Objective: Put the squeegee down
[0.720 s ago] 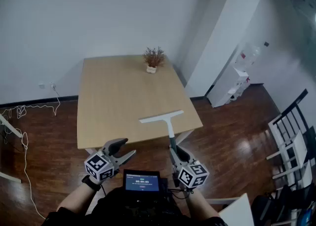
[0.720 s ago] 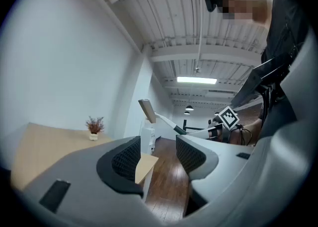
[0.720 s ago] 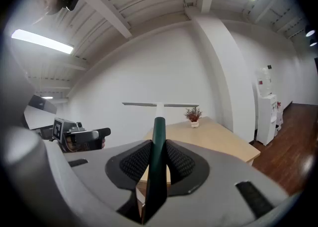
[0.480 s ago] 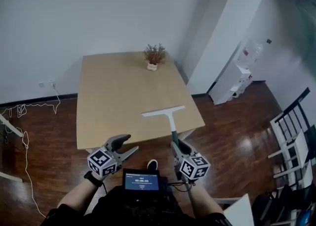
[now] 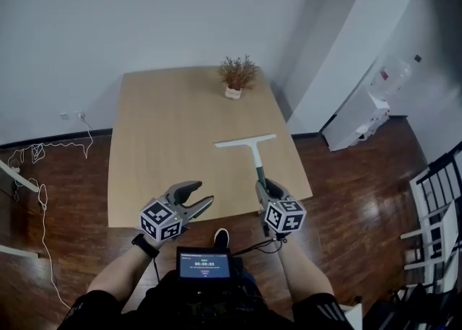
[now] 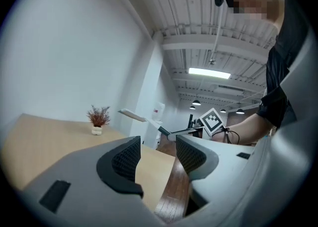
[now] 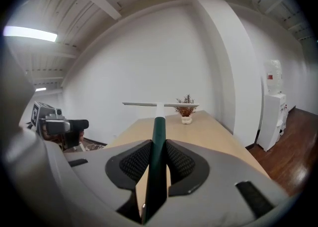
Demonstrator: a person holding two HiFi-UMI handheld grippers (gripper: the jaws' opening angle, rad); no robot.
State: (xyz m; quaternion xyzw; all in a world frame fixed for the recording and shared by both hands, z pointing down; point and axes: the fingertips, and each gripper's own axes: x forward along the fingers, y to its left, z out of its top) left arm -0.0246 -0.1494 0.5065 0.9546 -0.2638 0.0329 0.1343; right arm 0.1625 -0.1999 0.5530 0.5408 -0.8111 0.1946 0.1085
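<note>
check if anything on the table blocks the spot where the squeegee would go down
Nothing visible does. The right gripper holds the squeegee by its handle over bare table. The only other thing there, a potted plant, sits at the far edge beyond the blade. The left gripper is open, off to the left.

A small screen point(image 5: 205, 264) behind both pairs of jaws shows a line of digits, too small to read surely. Nothing else bears readable print.

Jaws clamping squeegee point(image 7: 158, 121) handle, table point(image 7: 208, 131) beyond
</note>
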